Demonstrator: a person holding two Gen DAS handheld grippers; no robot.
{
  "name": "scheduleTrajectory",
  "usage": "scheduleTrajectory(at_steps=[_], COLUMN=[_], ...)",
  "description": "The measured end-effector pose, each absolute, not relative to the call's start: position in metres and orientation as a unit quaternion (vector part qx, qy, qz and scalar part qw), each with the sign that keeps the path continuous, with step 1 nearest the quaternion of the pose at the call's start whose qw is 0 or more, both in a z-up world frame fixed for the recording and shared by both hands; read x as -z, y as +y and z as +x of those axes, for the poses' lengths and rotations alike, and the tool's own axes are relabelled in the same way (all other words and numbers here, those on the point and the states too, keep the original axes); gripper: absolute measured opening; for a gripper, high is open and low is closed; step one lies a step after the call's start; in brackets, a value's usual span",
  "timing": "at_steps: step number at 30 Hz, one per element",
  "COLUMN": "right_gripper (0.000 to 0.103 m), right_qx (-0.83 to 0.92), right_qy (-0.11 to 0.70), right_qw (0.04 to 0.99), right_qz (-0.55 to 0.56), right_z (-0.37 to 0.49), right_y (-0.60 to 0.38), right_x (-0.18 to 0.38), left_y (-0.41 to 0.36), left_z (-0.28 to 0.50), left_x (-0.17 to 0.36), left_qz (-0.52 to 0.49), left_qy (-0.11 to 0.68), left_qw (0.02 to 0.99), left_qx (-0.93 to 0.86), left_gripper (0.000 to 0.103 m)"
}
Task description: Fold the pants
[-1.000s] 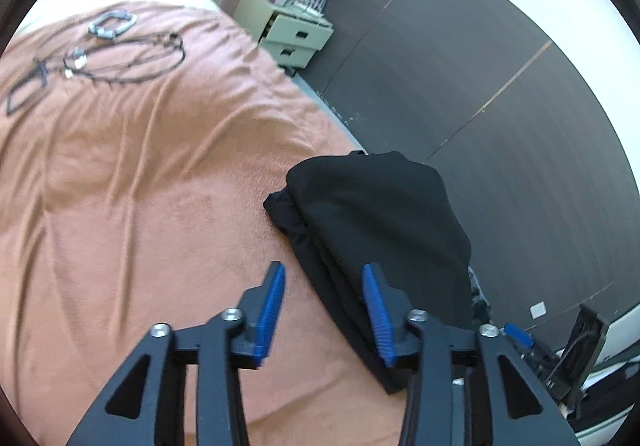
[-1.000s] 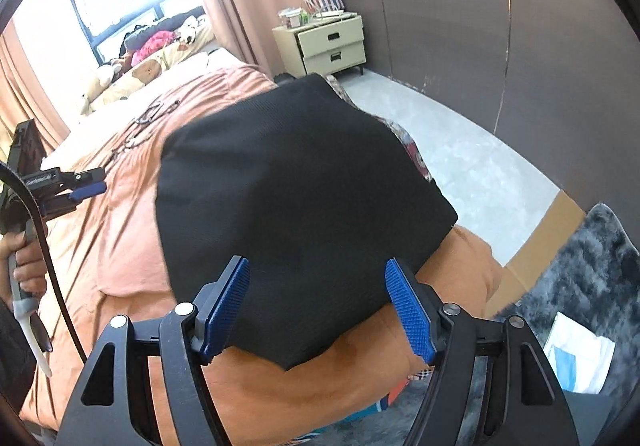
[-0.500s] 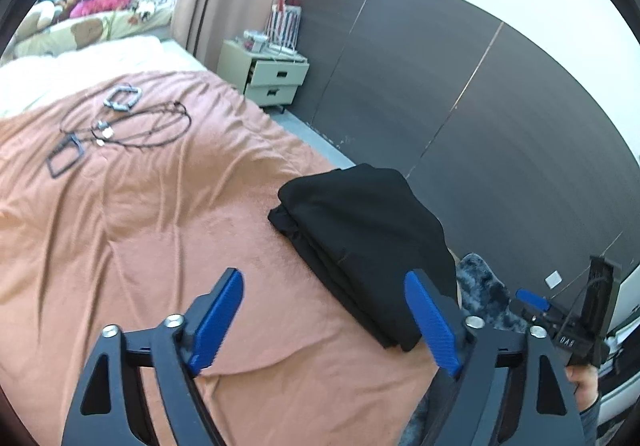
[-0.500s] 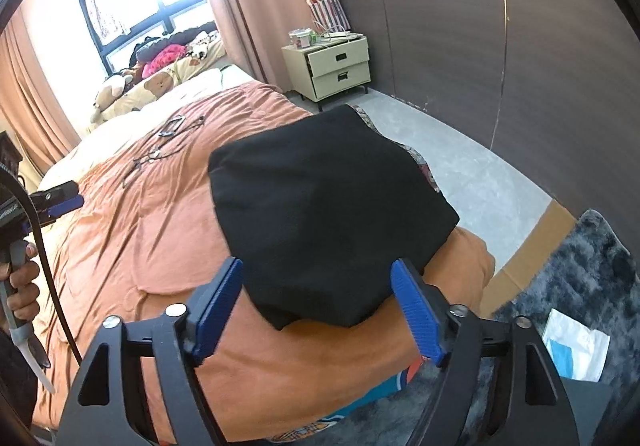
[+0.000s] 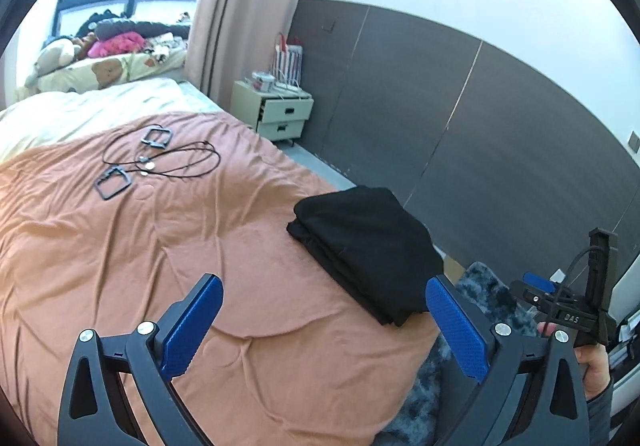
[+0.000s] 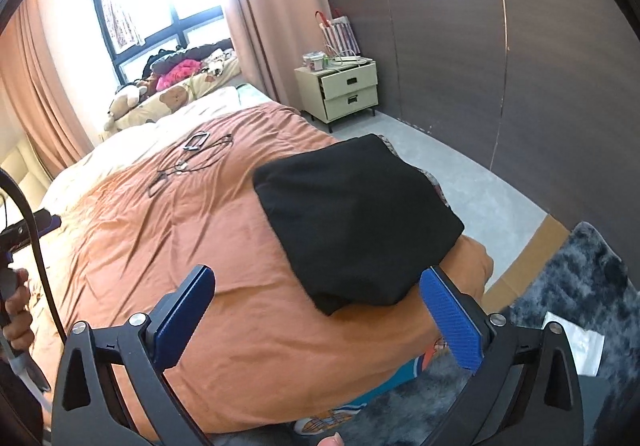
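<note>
The black pants (image 5: 366, 246) lie folded into a thick stack at the corner of the bed, on the orange cover (image 5: 160, 246). In the right wrist view the pants (image 6: 356, 214) fill the middle, just beyond my right gripper (image 6: 318, 306). My left gripper (image 5: 322, 318) hangs above the cover, short of the stack. Both grippers have their jaws opening, wide apart, with nothing between the blue pads. The right gripper (image 5: 538, 284) also shows at the right edge of the left wrist view, held by a hand. The left gripper (image 6: 44, 224) shows at the left edge of the right wrist view.
Black cables and small frames (image 5: 156, 158) lie on the cover further up the bed. A cream nightstand (image 6: 346, 88) stands by the dark wall panels. A grey shaggy rug (image 6: 588, 286) and a cardboard sheet (image 6: 528, 258) lie on the floor beside the bed.
Both grippers drew back and rose away from the folded pants, and their jaws opened wider. The pants stayed in place on the bed corner.
</note>
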State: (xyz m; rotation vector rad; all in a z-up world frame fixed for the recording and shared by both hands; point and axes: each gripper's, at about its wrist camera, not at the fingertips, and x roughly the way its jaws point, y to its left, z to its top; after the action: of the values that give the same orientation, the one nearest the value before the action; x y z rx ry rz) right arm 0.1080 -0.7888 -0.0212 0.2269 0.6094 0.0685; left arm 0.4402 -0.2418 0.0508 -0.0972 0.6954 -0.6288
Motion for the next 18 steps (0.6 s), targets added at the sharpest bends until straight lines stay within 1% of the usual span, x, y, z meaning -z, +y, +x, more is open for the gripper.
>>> scheduleTrajectory(at_steps=[8,18], right_gripper=[0.103,0.103], right_qx=[-0.050,-0.078], right_qy=[0.286,0.263], right_qw=[0.951,0.956], right_qz=[0.111,0.103], right_z=[0.079,0.027], right_y=[-0.776,-0.761], right_x=[0.010,0.011], left_y=[-0.202,-0.160], left_z=[0.377,0.304], left_x=[-0.080,-0.105], left_qz=[-0.040,-0.027], left_qy=[0.297,0.257], left_qw=[0.915,0.938], left_qx=[0.270,0.233], left_gripper=[0.102,0.102])
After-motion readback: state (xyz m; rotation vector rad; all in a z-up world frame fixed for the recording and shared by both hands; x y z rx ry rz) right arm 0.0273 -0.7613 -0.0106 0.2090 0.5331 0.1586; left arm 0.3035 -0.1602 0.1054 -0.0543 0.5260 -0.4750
